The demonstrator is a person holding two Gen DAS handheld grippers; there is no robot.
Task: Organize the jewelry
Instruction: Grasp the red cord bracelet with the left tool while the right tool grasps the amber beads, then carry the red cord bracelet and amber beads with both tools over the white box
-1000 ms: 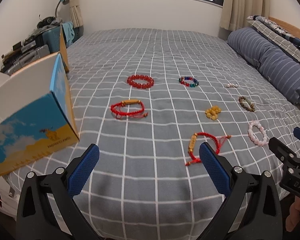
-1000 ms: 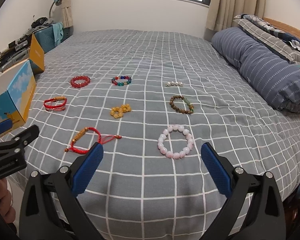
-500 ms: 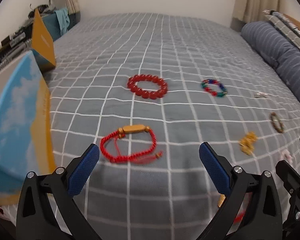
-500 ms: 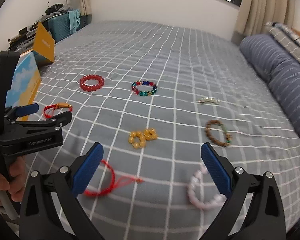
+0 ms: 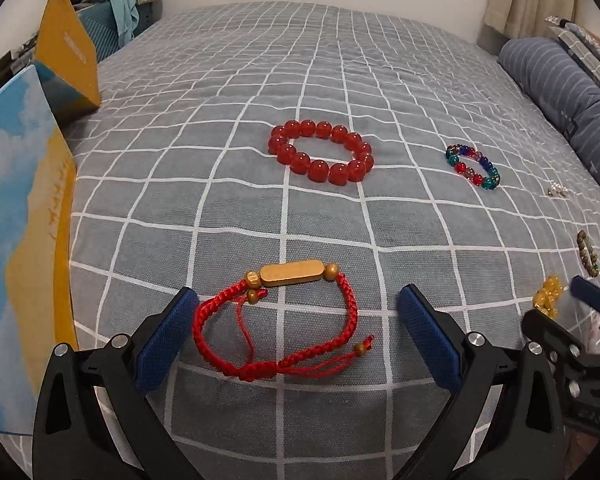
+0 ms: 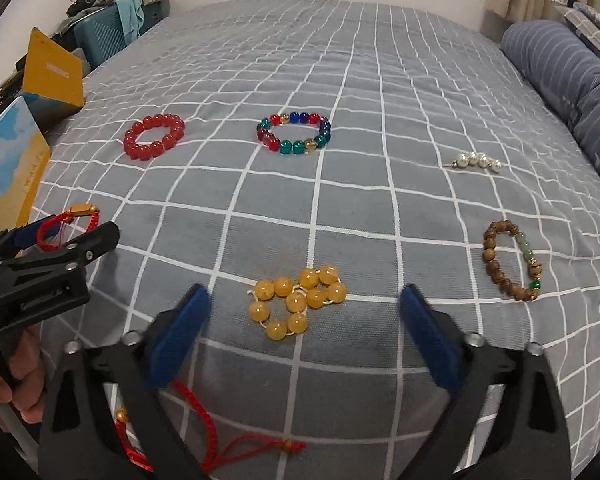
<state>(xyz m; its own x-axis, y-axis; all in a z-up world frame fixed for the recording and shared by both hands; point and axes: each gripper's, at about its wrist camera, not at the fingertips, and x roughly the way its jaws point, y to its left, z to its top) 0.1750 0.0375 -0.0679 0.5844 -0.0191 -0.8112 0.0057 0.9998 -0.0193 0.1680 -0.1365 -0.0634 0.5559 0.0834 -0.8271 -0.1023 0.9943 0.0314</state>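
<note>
Several bracelets lie on a grey checked bedspread. My left gripper [image 5: 296, 332] is open, its blue pads on either side of a red cord bracelet with a gold bar [image 5: 276, 320]. A red bead bracelet [image 5: 321, 151] and a multicolour bead bracelet [image 5: 472, 166] lie beyond it. My right gripper [image 6: 304, 332] is open around a yellow bead bracelet [image 6: 298, 300]. In the right wrist view I also see the red bead bracelet [image 6: 154, 136], the multicolour bracelet [image 6: 294, 133], pearl beads [image 6: 476, 159], a brown wooden bracelet [image 6: 512, 266] and a second red cord bracelet [image 6: 220, 446] under the gripper.
An open blue and yellow box [image 5: 24, 208] stands at the bed's left edge, its yellow flap [image 5: 66, 48] raised. A striped blue bolster pillow [image 5: 568, 96] lies along the right side. Cluttered furniture [image 6: 96, 20] stands beyond the bed's far left corner.
Both grippers have moved forward and down towards the bed. The left one now frames the red cord bracelet, the right one frames the yellow bead bracelet. Both stay open.
</note>
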